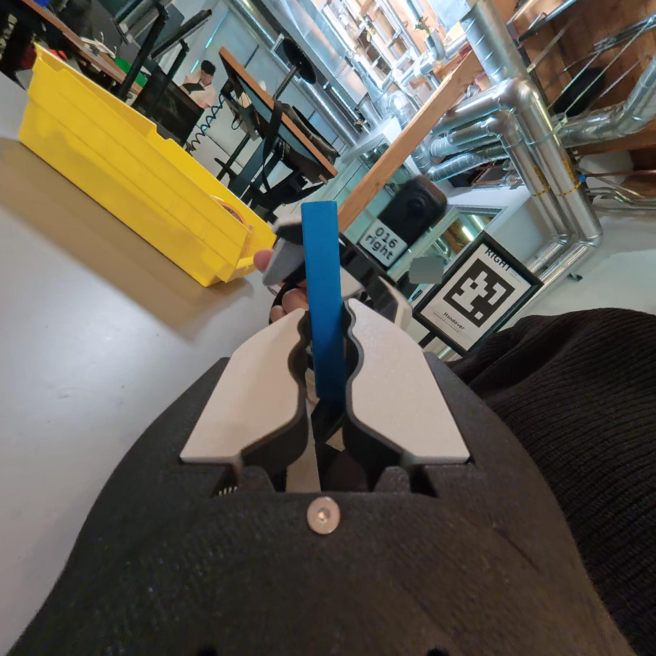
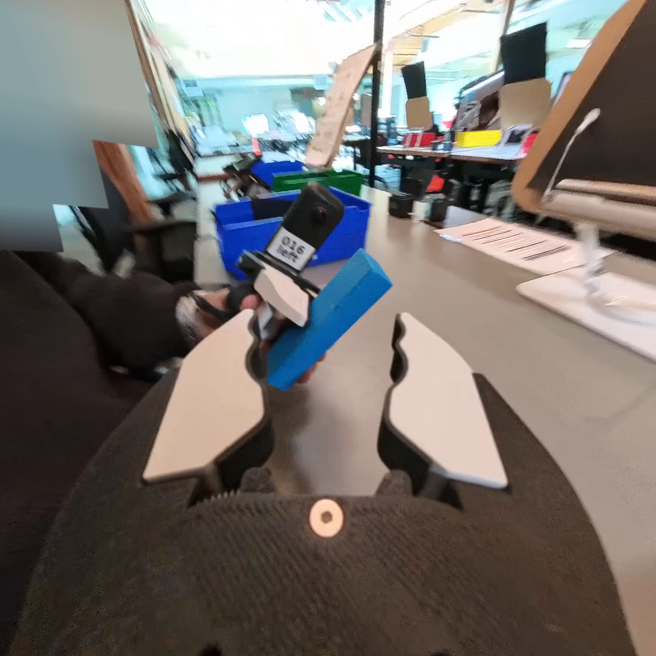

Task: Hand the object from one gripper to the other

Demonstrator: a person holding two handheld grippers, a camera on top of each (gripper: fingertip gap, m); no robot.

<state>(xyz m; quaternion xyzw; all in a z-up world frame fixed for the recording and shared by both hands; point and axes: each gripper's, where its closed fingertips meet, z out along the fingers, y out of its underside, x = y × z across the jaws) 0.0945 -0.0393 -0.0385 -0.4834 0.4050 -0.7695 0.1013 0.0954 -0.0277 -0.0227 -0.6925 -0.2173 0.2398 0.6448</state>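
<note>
- Left claw (image 1: 326,319) is clamped on a blue block (image 1: 324,312), its two white fingers (image 1: 264,383) pressing the block's sides, and the block stands out beyond the fingertips.
- Right claw (image 2: 324,321) is spread wide with nothing held; the block's lower end (image 2: 319,326) sits just beside its left finger (image 2: 213,397), in the gap but not gripped.
- Both claws are held above the grey table (image 2: 461,355).
- Farther off, a yellow bin (image 1: 117,159) rests on the table in the left wrist view.
- A blue bin (image 2: 248,227) stands beyond the block in the right wrist view, near the table's far edge.
</note>
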